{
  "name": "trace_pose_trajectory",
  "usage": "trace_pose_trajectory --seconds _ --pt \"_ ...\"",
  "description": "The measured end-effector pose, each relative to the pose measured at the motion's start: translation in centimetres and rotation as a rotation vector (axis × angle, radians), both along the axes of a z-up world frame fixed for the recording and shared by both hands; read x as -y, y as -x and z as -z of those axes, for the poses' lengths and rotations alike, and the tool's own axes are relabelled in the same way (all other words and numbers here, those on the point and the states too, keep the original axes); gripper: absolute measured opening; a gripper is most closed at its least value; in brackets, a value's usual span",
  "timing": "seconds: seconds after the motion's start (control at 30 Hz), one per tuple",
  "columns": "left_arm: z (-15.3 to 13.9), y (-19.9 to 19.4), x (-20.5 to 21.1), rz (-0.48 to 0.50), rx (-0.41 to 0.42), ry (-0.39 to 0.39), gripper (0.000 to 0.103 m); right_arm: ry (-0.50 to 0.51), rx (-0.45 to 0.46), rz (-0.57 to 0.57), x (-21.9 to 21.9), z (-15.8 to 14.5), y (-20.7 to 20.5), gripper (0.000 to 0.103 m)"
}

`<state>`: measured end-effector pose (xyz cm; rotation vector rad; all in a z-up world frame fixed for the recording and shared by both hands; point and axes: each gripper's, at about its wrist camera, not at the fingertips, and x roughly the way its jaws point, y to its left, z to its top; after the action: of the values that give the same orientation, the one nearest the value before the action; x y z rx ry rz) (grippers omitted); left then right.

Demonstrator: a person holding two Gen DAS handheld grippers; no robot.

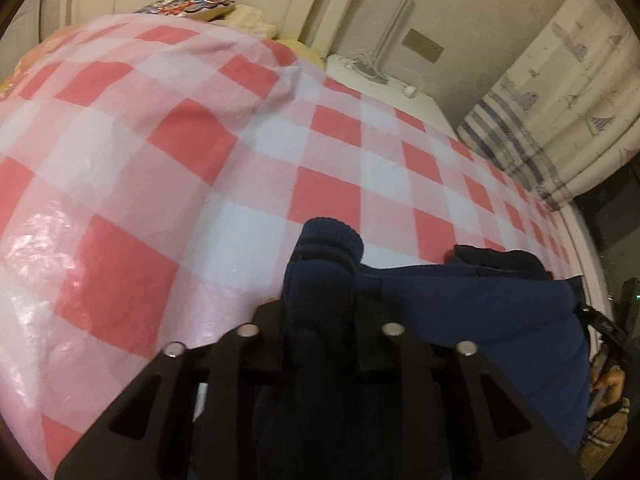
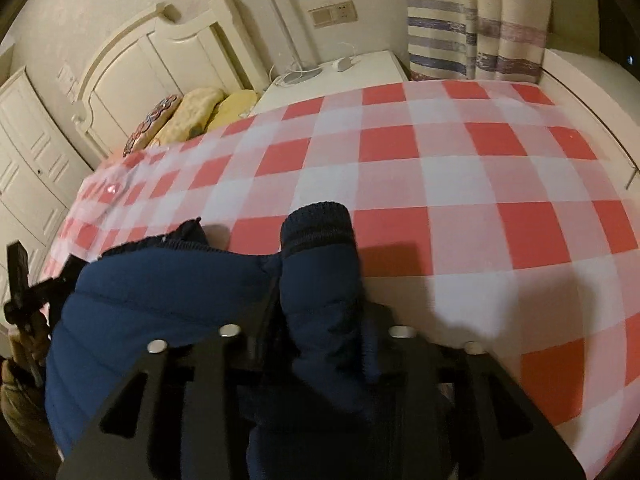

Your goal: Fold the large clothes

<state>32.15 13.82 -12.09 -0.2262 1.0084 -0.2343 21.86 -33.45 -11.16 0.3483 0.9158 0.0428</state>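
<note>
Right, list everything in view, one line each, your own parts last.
jacket: one, navy, at the near edge of the bed, a sleeve in each gripper
sheet: one, red and white check, covering the bed
pillows: three, one patterned, two yellowish, at the headboard
headboard: one, cream, far end of the bed
nightstand: one, white, beside the bed
lamp: one, white, on the nightstand
curtain: one, cream with blue stripes, past the nightstand
wardrobe: one, cream, beside the headboard
left gripper: black, shut on a sleeve
right gripper: black, shut on the other sleeve
</note>
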Motion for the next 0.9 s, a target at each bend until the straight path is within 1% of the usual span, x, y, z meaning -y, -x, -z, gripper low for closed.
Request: trace_pose_trajectory --seconds 0.03,0.07,0.1,0.13,0.17,0.2,0.23,0.27,0.3,0.33,0.37,0.4,0.43,0.47,0.5,0.53,0.6,0.67,0.73,0.83,0.9 --pt "-0.7 0.3 -0.1 -0.041 0.013 -0.066 0.051 0.005 -0.013 0.022 0.2 -0.3 0.1 0.065" --pt "-1.7 0.9 0.0 -0.077 0.043 -0.112 0.062 0.006 -0.017 0.044 0.3 -1.0 0.3 0.067" --pt "-3.2 1.9 0.0 -0.122 0.104 -0.161 0.064 -0.005 0.008 0.059 0.5 -2.2 0.8 0.067" --pt "-4.7 3.0 0.2 -0.154 0.166 -0.202 0.064 -0.009 0.064 0.064 0.3 -4.1 1.9 0.067" --pt "-7.4 4.8 0.9 -0.193 0.274 -0.268 0.066 0.009 0.140 0.059 -0.3 -6.3 3.0 0.067" --pt "-9.5 6.1 1.6 -0.196 0.354 -0.285 0.068 0.033 0.231 0.042 -1.4 -8.7 4.3 0.065" --pt "-11.5 7.4 2.4 -0.181 0.433 -0.280 0.076 0.048 0.300 0.018 -2.6 -10.7 5.2 0.059" --pt "-13.9 8.9 3.9 -0.150 0.521 -0.270 0.079 0.077 0.364 -0.010 -4.2 -12.7 6.0 0.056" --pt "-15.6 10.0 5.4 -0.119 0.578 -0.271 0.079 0.114 0.396 -0.024 -5.7 -14.0 6.4 0.047" --pt "-16.3 10.3 6.4 -0.099 0.598 -0.276 0.079 0.170 0.433 -0.048 -8.0 -15.4 6.8 0.040" --pt "-17.0 10.5 8.1 -0.058 0.612 -0.283 0.079 0.201 0.455 -0.073 -9.7 -16.0 6.9 0.038" --pt "-17.0 10.3 9.7 -0.022 0.606 -0.287 0.078 0.233 0.461 -0.097 -11.4 -16.2 6.8 0.037" --pt "-16.6 10.1 10.4 -0.009 0.593 -0.291 0.076 0.262 0.434 -0.116 -13.2 -15.6 6.1 0.036" --pt "-15.5 9.2 11.5 0.000 0.548 -0.305 0.072 0.258 0.388 -0.135 -14.4 -14.5 5.1 0.036" --pt "-14.4 8.4 12.2 0.005 0.501 -0.314 0.071 0.249 0.356 -0.141 -15.0 -13.7 4.4 0.034" --pt "-12.5 7.2 12.9 0.023 0.426 -0.320 0.070 0.238 0.295 -0.147 -15.7 -11.9 3.2 0.033" --pt "-9.7 6.0 13.8 0.045 0.347 -0.327 0.067 0.241 0.216 -0.163 -16.7 -9.3 1.8 0.033" --pt "-7.2 5.3 14.5 0.058 0.288 -0.354 0.066 0.245 0.156 -0.181 -17.6 -6.9 0.8 0.033" --pt "-5.1 4.7 14.6 0.078 0.238 -0.349 0.066 0.256 0.119 -0.196 -18.2 -5.5 0.1 0.033" --pt "-3.3 4.3 15.5 0.110 0.202 -0.364 0.066 0.268 0.069 -0.209 -18.5 -3.8 -1.0 0.033" --pt "-2.2 3.9 16.1 0.131 0.182 -0.387 0.066 0.269 0.042 -0.206 -18.4 -2.9 -1.6 0.033"
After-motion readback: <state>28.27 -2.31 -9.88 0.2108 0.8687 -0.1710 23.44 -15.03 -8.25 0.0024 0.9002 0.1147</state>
